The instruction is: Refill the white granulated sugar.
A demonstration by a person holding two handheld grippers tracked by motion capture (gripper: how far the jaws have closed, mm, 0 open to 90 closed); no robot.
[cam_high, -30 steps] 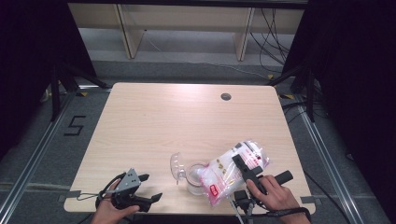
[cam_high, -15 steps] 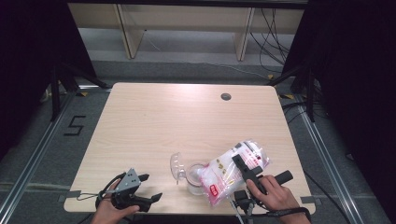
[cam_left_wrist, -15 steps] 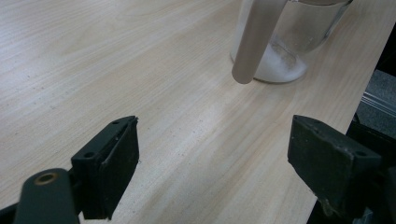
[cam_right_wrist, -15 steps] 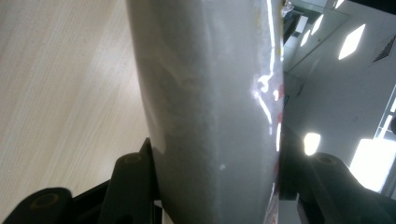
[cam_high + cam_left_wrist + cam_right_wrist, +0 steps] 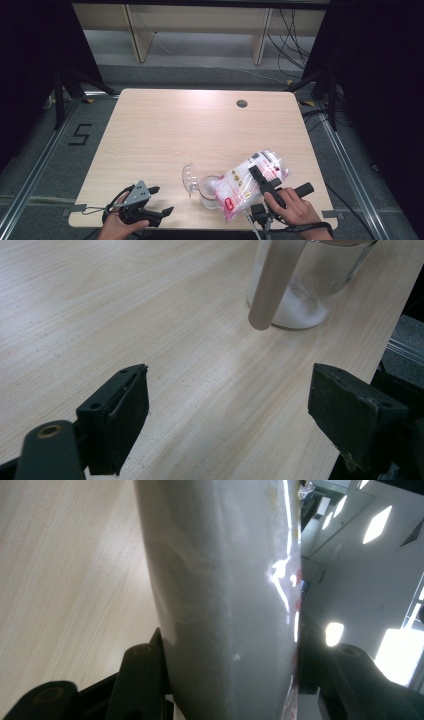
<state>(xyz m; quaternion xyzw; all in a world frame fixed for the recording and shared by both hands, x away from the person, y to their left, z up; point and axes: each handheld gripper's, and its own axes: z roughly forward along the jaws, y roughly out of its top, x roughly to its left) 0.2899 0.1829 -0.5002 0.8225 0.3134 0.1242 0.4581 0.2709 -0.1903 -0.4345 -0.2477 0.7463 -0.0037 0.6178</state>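
The bag (image 5: 250, 182) of white powder is hanging tilted over the glass jar (image 5: 209, 191), near the front edge of the table (image 5: 200, 125), toward the right. Going from the left: my left gripper (image 5: 162, 200) is resting at the front left corner, well apart from the jar. I am keeping its jaws spread wide, with nothing between them. In the left gripper view, the jar (image 5: 310, 285) is standing ahead with some white powder at its bottom. The jar's clear lid (image 5: 188, 176) is sitting open at its left side. My right gripper (image 5: 257, 175) is pinching the bag, with its jaws pressing on both sides of it (image 5: 225, 605).
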